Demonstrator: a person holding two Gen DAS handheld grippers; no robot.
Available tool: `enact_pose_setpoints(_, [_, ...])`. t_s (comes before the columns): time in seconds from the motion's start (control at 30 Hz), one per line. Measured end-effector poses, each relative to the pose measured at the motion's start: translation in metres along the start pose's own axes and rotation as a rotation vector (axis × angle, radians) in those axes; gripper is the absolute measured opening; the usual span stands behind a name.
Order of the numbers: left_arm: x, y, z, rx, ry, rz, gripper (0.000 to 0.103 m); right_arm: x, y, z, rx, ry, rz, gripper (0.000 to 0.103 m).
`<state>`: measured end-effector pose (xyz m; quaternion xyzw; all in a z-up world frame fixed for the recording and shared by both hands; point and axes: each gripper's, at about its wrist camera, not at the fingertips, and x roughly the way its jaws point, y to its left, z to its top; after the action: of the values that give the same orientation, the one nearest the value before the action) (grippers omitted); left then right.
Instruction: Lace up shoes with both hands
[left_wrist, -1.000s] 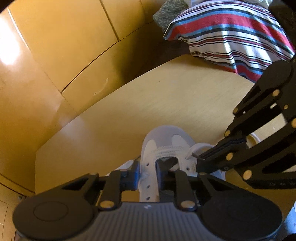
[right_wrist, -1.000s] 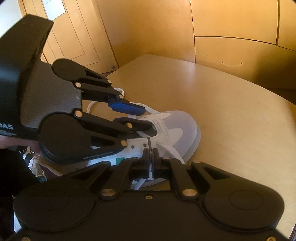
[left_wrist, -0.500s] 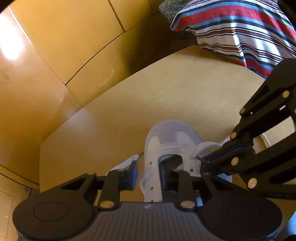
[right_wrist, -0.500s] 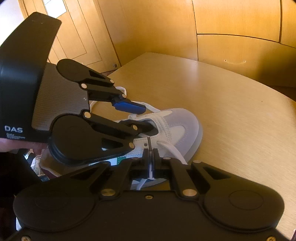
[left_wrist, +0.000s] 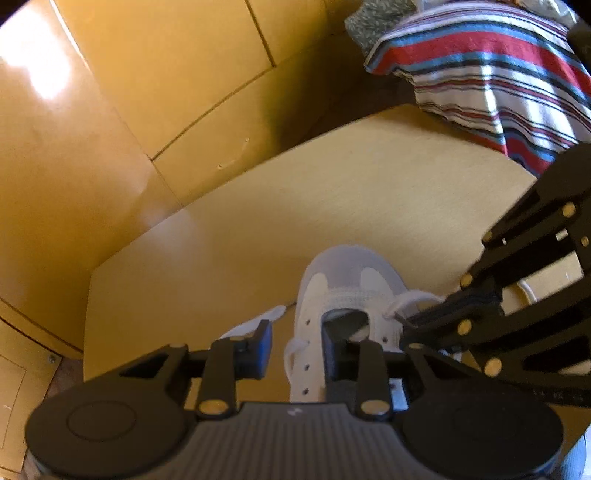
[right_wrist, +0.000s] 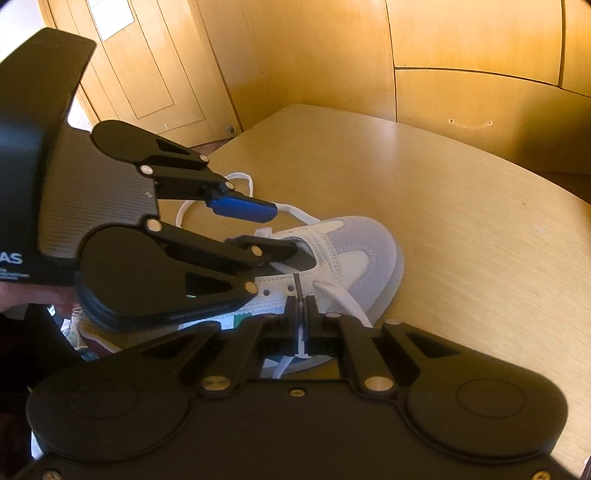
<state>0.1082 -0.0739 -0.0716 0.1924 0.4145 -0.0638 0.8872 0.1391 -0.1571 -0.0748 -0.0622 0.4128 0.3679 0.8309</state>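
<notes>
A white and grey sneaker (left_wrist: 347, 266) lies on the wooden table (left_wrist: 221, 258), toe pointing away. My left gripper (left_wrist: 297, 350) straddles its left eyelet flap: the blue-padded finger (left_wrist: 260, 347) stands outside, clear of the flap, and the other sits in the shoe's opening. Its jaws are closing. From the right wrist view the same gripper (right_wrist: 284, 230) shows a wide gap. My right gripper (right_wrist: 301, 306) is shut on the white shoelace (right_wrist: 341, 297), whose dark tip sticks up between the fingers by the right eyelet row. It reaches in from the right (left_wrist: 402, 325).
Slack lace (right_wrist: 240, 177) loops on the table beyond the sneaker (right_wrist: 354, 254). Wooden wall panels (left_wrist: 110, 110) and a door (right_wrist: 147, 74) surround the table (right_wrist: 480, 221). A striped cloth (left_wrist: 498, 66) hangs at the far right corner. A hand (right_wrist: 22, 295) holds the left gripper.
The left gripper's jaws stand a little wider than a second ago, off the eyelet flap, and it rolled slightly. The right gripper kept still, with the lace in it.
</notes>
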Motion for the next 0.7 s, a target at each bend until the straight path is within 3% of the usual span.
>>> enact_pose_setpoints(0.1, [0.000, -0.003, -0.002, -0.013, -0.011, 0.019, 0.015, -0.001, 0.000, 0.001, 0.007, -0.003, 0.004, 0.003])
enact_pose_setpoints(0.37, [-0.002, -0.006, -0.004, -0.018, -0.023, 0.039, 0.013, 0.004, -0.002, 0.003, 0.014, 0.004, 0.017, 0.004])
enact_pose_setpoints(0.7, [0.014, -0.002, 0.009, -0.022, 0.065, 0.023, 0.017, 0.001, -0.004, 0.001, 0.046, 0.001, 0.030, 0.004])
